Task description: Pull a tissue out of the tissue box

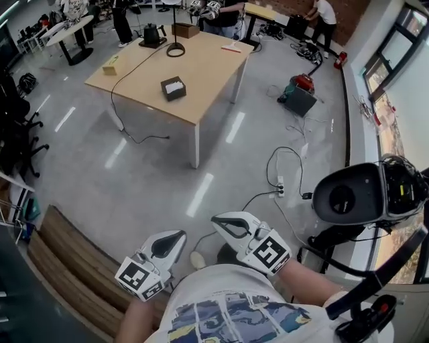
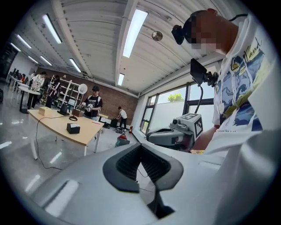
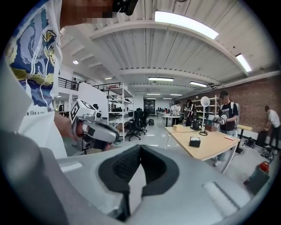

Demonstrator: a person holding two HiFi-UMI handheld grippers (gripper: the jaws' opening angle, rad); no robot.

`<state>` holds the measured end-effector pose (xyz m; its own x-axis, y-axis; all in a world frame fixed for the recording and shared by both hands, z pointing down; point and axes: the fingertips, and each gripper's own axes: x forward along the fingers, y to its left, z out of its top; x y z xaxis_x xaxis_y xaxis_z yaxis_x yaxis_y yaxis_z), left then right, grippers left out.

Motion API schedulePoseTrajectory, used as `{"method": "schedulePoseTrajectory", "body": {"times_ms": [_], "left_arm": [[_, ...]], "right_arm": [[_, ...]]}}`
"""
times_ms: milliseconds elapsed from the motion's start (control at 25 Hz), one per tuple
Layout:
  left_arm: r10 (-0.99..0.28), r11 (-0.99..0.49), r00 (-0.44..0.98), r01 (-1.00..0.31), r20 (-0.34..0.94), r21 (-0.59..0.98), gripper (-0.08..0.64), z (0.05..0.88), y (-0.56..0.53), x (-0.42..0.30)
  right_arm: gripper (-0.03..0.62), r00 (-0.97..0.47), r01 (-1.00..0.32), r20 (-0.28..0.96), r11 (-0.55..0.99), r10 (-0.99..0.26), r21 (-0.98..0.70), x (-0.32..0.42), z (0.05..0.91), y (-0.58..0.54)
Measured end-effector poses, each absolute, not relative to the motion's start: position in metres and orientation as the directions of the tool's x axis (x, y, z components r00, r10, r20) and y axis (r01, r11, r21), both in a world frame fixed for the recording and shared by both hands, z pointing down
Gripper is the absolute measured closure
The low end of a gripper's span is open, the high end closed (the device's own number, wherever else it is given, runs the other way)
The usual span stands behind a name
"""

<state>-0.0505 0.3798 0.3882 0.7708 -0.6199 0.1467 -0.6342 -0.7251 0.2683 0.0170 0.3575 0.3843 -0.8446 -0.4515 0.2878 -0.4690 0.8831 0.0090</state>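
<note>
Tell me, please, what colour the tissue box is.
Black tissue box, white tissue on top; clearest in the head view.

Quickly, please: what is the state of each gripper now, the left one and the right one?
Left gripper: closed, nothing between its jaws.
Right gripper: closed, nothing between its jaws.

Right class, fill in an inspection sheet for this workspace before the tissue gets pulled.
Surface: wooden table, well ahead, mostly bare.
Job's things: tissue box on the table, white tissue showing.
Clutter: kettle, cardboard box at the far edge.
Grippers: left gripper and right gripper, jaws shut, empty, near the person's shirt.
Cables: black cable over the table; power strip on the floor.
Surroundings: people beyond the table; chairs at left.
</note>
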Motion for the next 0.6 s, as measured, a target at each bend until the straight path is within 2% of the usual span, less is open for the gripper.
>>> {"method": "schedulePoseTrajectory", "body": {"times_ms": [320, 600], "left_arm": [[-0.604, -0.730, 0.782, -0.620, 0.152, 0.287, 0.557, 0.403, 0.357, -0.053], [-0.630, -0.699, 0.751, -0.660, 0.199, 0.275, 0.557, 0.408, 0.294, -0.047]], "right_arm": [[0.589, -0.827, -0.484, 0.328, 0.875, -0.456, -0.004, 0.017, 0.398, 0.338], [0.589, -0.861, -0.440, 0.294, 0.898, -0.414, -0.024, 0.016, 0.397, 0.264]]}}
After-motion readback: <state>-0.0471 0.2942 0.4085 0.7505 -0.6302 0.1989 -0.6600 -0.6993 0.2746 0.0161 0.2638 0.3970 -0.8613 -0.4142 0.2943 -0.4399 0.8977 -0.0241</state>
